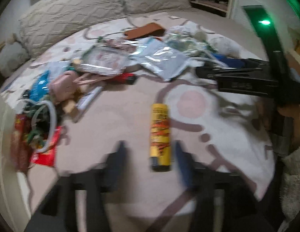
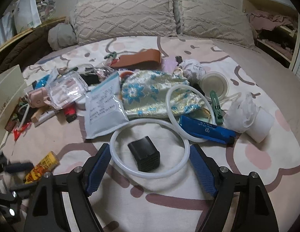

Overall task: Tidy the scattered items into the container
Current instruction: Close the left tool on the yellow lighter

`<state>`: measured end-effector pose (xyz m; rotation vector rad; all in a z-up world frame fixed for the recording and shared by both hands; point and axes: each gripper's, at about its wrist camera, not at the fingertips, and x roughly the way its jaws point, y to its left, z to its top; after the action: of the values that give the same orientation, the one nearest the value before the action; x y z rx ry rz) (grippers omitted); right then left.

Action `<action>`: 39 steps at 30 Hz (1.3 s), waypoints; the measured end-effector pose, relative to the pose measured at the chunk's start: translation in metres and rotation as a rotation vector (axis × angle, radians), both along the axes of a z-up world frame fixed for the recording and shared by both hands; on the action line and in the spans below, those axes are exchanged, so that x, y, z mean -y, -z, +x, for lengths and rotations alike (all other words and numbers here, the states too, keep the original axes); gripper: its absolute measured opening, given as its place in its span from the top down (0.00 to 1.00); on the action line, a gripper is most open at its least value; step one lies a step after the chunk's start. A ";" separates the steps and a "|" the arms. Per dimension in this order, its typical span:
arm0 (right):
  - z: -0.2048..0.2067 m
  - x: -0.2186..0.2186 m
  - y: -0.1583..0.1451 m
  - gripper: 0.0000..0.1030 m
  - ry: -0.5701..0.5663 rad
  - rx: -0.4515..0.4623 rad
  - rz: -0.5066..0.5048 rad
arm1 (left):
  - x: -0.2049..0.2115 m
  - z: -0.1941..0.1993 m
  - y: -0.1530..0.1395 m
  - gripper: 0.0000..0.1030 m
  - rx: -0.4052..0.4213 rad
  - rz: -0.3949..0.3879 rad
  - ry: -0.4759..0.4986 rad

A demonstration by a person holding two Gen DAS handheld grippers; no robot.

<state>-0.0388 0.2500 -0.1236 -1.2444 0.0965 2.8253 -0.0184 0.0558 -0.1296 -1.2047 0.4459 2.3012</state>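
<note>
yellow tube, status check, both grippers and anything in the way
Left gripper open, yellow tube between fingers, ungripped. Right gripper open over white ring and black block. No container seen.

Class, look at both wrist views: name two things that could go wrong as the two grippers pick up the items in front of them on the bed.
1. The right gripper straddles both the white ring and the black block inside it; closing may squash the ring or catch both.
2. The yellow tube lies loose between the open left gripper fingers; being round, it might roll away.
</note>
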 end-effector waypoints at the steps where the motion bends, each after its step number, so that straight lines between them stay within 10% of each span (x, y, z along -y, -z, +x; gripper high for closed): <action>1: 0.001 0.000 -0.002 0.20 0.000 -0.010 -0.001 | 0.003 -0.001 0.000 0.33 -0.003 -0.008 -0.008; 18: 0.010 0.001 -0.021 0.25 -0.012 -0.096 -0.058 | 0.041 -0.029 0.000 0.33 0.007 0.052 -0.206; 22: 0.011 -0.006 -0.023 0.32 -0.008 -0.095 -0.122 | 0.027 -0.019 -0.008 0.08 -0.005 0.122 -0.138; 30: 0.003 0.000 -0.007 0.31 -0.018 0.004 -0.081 | 0.006 -0.025 0.001 0.05 0.050 0.171 -0.158; 34: 0.004 0.010 -0.004 0.07 -0.063 0.014 -0.038 | -0.001 -0.027 0.005 0.05 0.054 0.163 -0.157; 39: 0.001 0.011 0.000 0.07 -0.048 0.037 -0.014 | -0.006 -0.030 0.010 0.05 0.048 0.146 -0.179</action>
<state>-0.0373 0.2391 -0.1231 -1.3195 0.0854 2.8450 -0.0481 0.0617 -0.1401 -1.2682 0.1548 2.4011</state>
